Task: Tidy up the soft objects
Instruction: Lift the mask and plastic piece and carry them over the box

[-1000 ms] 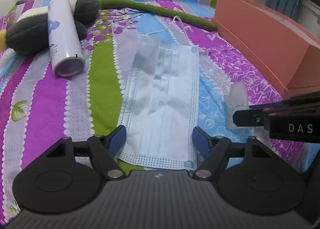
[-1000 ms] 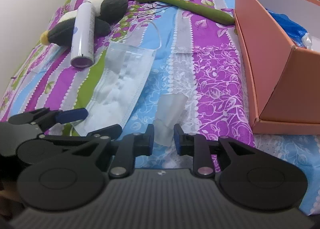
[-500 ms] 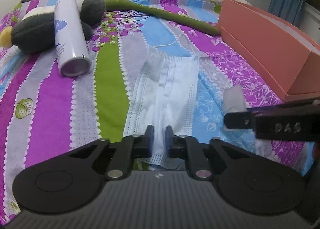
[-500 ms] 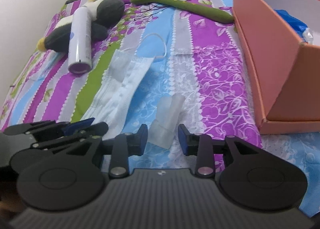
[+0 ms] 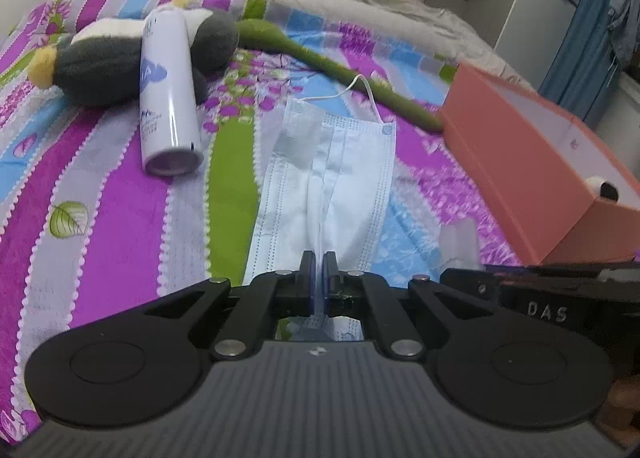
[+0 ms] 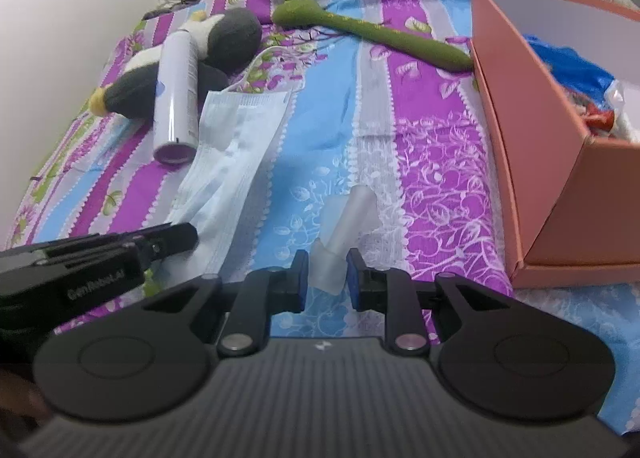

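A light blue face mask lies on the striped bedspread. My left gripper is shut on its near edge, which is pinched into a fold and lifted slightly. The right wrist view shows that gripper at the mask's lower corner. A small translucent soft piece sits between the pads of my right gripper. Its jaws are closing, and both pads touch the piece's sides. The piece is also visible in the left wrist view.
A white spray can leans on a grey and white plush. A long green plush lies behind the mask. An open salmon box at the right holds blue and red items. Dark clothes are heaped at the bed's far end.
My left gripper shut on the mask's near edge and rose, gathering the mask into a narrower fold. My right gripper widened slightly, then narrowed again round the translucent piece.
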Tool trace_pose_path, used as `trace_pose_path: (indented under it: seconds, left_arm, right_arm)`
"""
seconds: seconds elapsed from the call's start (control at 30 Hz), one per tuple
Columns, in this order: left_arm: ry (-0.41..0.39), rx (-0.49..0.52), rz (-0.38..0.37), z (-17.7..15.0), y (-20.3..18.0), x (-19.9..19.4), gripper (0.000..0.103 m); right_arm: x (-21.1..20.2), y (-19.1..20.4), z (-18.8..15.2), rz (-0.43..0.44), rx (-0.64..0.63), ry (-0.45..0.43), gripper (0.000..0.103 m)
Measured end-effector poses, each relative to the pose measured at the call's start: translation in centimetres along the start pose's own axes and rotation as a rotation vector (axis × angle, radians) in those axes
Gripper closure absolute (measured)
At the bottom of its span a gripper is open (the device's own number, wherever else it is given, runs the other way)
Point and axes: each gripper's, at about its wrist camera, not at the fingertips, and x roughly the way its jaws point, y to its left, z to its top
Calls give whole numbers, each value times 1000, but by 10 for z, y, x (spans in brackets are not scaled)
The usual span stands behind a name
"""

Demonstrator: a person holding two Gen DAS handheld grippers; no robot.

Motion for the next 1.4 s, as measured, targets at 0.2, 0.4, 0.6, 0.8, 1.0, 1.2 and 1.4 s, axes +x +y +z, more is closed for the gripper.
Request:
trace_pose_path:
  seconds: [0.2,0.4,0.6,0.8,1.0,1.2,1.4]
  left_arm:
    - [-29,-3,-18,18,-10,-18,99]
    - [-77,-7,-55,50,-29,-43,99]
    - [-148,26,-95,96,-65,-70,99]
    - [-204,53,-143,136,-110,-88,99]
    - [-226,84,-197,165,-157,-90,99]
    - [-193,119,-262,177,-206,-72,99]
    - [-93,138,-319,184,-242,-22,99]
  right_arm:
    - [-23,1,12,-11,-19,-61,79]
    - [-54,0,36,-17,-38,-138,79]
    - [-94,-11,67,-24,-42,-231,79]
    - [-135,-31,94,-46,-50,-324,79]
    - [-164,-57,116,-101,-59,-387,79]
    - [-178,-97,128,-176,-25,-401,79]
    - [-172,-146,133,-251,50,-345,79]
